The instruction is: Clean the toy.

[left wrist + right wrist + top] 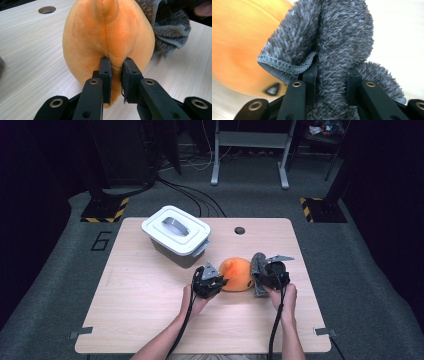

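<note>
My left gripper [115, 75] pinches a fold along the seam of the orange plush toy [236, 274] — round, soft, resting on the table. My right gripper [332, 82] clamps a grey fuzzy cloth [337, 42] (ribbed hem curling over), bunched upright just beside the plush — touching it.

Wooden table [150, 305] bears lidded bin [176, 235], orange plush [236, 274]

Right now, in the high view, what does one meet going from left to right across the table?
White lidded box → left gripper shut on the orange plush toy → grey cloth held in the right gripper.
</note>
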Tool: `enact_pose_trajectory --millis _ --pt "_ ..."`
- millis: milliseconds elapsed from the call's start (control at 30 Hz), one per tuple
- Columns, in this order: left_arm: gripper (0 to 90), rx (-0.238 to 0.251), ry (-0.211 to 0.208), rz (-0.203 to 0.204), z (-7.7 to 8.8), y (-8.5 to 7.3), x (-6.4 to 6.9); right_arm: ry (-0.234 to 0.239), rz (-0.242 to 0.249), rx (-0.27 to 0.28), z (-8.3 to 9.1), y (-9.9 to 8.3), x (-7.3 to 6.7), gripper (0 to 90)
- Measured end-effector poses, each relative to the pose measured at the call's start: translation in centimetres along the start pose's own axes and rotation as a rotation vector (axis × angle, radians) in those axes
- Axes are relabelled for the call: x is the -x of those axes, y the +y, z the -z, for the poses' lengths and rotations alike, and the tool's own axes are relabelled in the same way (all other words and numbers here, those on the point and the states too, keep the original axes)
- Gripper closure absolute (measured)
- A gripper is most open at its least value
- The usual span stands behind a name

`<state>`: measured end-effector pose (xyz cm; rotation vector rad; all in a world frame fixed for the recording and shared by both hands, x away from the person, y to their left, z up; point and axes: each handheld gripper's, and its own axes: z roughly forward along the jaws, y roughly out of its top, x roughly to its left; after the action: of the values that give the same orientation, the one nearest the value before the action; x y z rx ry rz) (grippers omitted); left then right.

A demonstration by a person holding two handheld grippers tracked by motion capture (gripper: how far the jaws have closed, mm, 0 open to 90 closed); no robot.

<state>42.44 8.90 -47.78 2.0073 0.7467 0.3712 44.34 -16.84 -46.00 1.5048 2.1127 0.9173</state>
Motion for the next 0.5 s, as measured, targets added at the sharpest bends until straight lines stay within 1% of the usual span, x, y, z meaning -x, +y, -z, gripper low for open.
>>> enact_pose_trajectory --millis 33,67,100,167,200,233,300,333,400,433,467,500 --pt "79.6 0.0 0.0 0.0 0.0 0.0 0.0 0.0 0.0 0.0 0.0 0.0 0.0 68.7" --pt "79.6 0.001 0.001 0.001 0.0 0.0 0.0 -0.001 -0.012 -0.012 -0.3 -0.2 0.3 68.6" --pt "79.7 -0.001 0.001 -0.002 0.0 0.0 0.0 -0.007 -0.027 -0.035 -1.0 -0.6 0.8 68.6" --pt "79.7 -0.004 0.001 -0.002 0.0 0.0 0.0 -0.005 -0.043 -0.065 -1.7 -1.1 1.3 68.6" --pt "79.7 -0.004 0.002 -0.002 0.0 0.0 0.0 -0.004 -0.043 -0.073 -2.1 -1.3 1.5 68.5" --pt "79.7 -0.004 0.002 -0.003 0.0 0.0 0.0 -0.002 -0.057 -0.089 -2.4 -1.5 1.6 68.5" --pt "79.7 -0.004 0.003 -0.006 0.0 0.0 0.0 0.009 -0.069 -0.091 -2.7 -1.7 1.8 68.6" --pt "79.6 -0.005 0.004 -0.008 0.1 0.0 0.0 0.008 -0.06 -0.083 -2.5 -1.6 1.9 68.6" --pt "79.6 -0.003 0.009 -0.014 0.1 0.0 0.0 0.002 -0.063 -0.075 -2.2 -1.5 1.9 68.6" --pt "79.6 -0.002 0.011 -0.014 0.1 0.0 0.1 -0.004 -0.06 -0.062 -1.7 -1.4 1.8 68.7" --pt "79.7 -0.002 0.01 -0.014 0.1 0.0 0.1 -0.011 -0.058 -0.039 -1.0 -1.1 1.8 68.7" --pt "79.6 -0.003 0.01 -0.015 0.1 0.0 0.1 -0.017 -0.048 -0.001 0.5 -0.6 1.4 68.7"
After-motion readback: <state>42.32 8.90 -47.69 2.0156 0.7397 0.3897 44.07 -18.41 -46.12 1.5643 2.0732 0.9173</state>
